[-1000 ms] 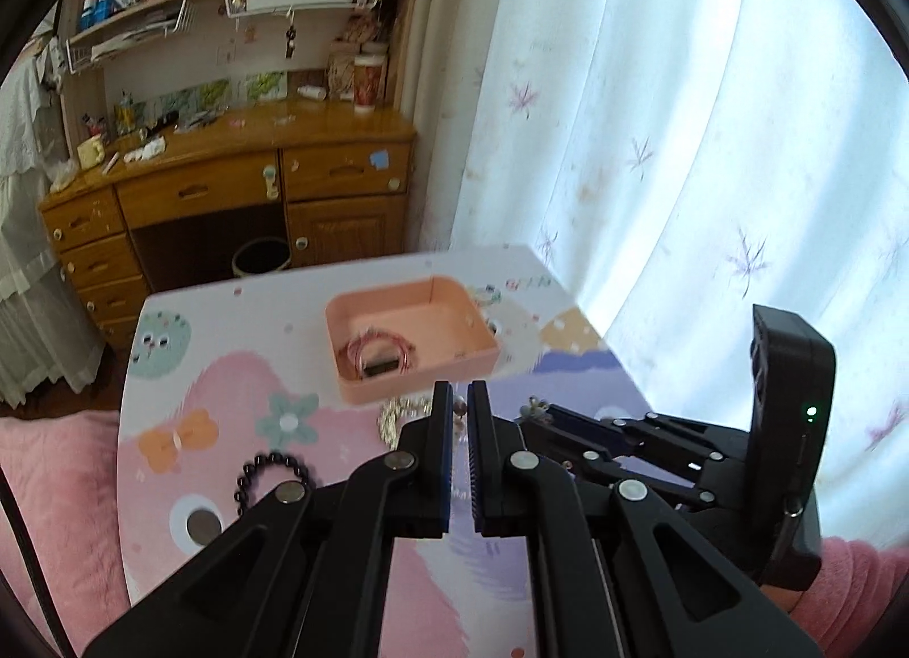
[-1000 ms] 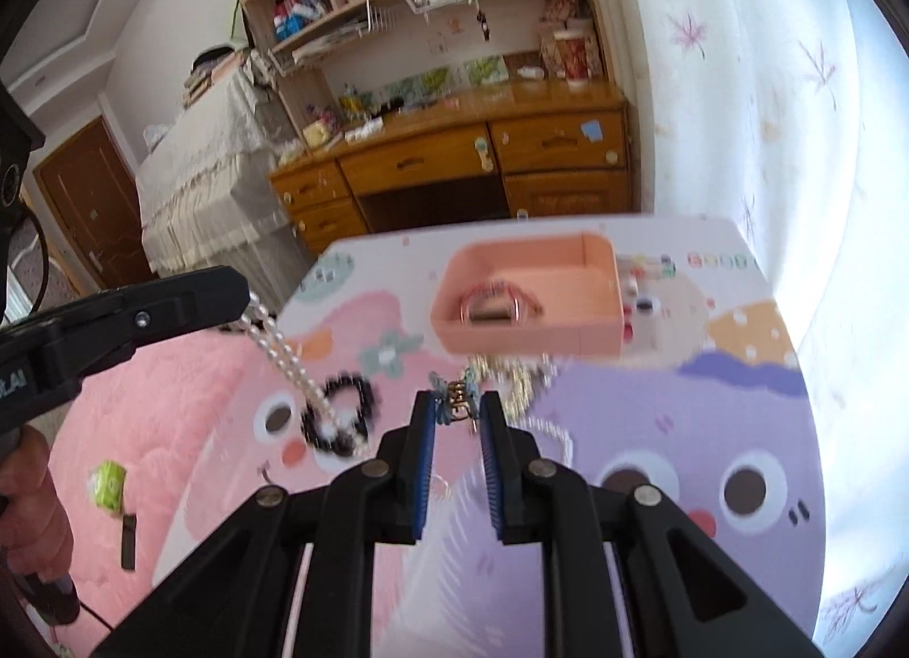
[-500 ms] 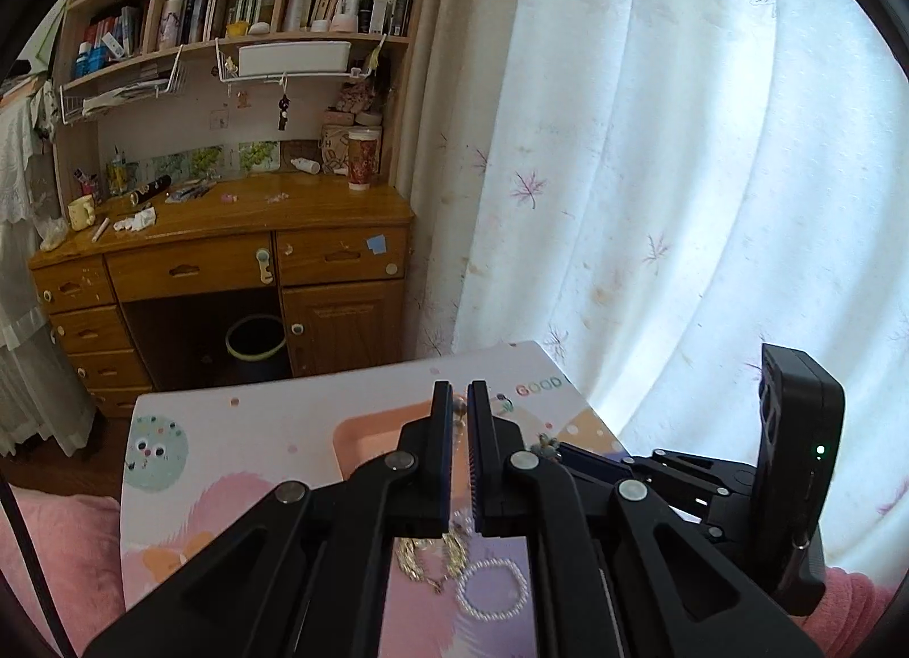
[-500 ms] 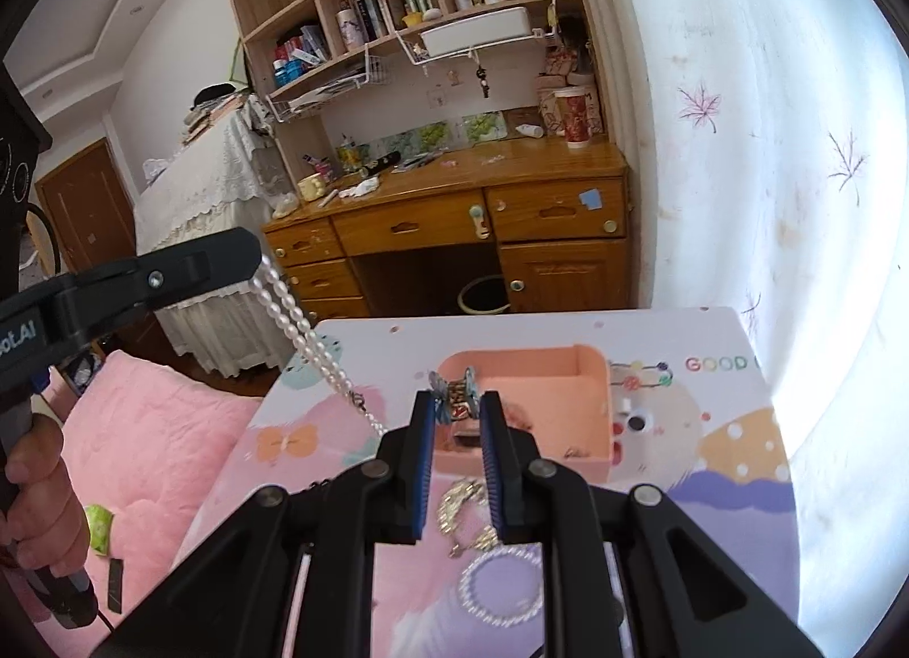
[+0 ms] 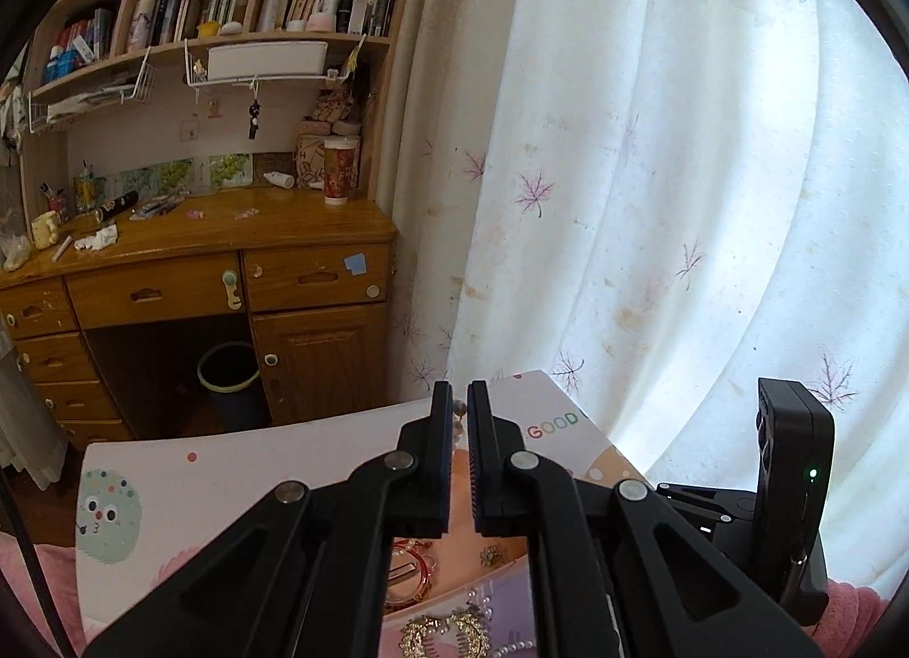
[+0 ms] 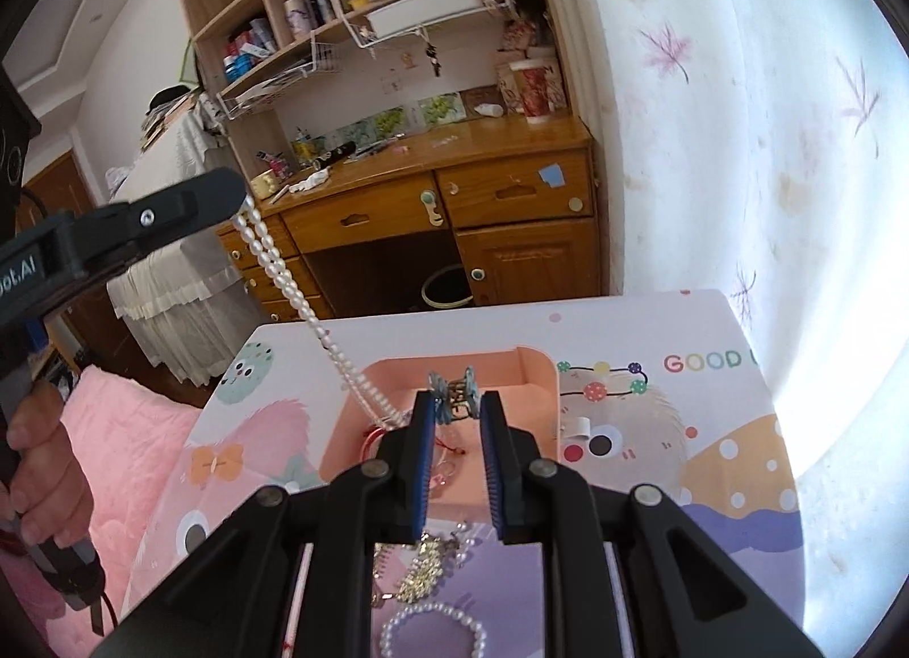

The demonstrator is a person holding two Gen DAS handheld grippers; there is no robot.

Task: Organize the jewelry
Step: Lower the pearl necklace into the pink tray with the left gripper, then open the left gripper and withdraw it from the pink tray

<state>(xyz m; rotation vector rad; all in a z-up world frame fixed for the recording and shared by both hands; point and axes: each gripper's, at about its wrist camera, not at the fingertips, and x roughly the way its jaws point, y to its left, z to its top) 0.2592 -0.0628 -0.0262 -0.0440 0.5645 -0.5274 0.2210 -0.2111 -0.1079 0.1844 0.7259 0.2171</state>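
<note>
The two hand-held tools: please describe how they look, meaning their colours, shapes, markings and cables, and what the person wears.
The right tool has black plastic linkage arms with silver rivets and two flat fingers lined with ribbed blue pads. The left tool has the same build; in the right wrist view its black body bears white lettering, and a dark cable hangs below its handle. A black box with a green light sits on the right one. A pink sleeve shows.

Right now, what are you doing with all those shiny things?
A person is tidying jewelry into a pink tray on a cartoon-print table. The left tool is shut on a long pearl necklace that hangs down into the tray. The right tool pinches a small blue flower piece over the tray. A gold brooch and a pearl bracelet lie on the table, outside the tray.
</note>
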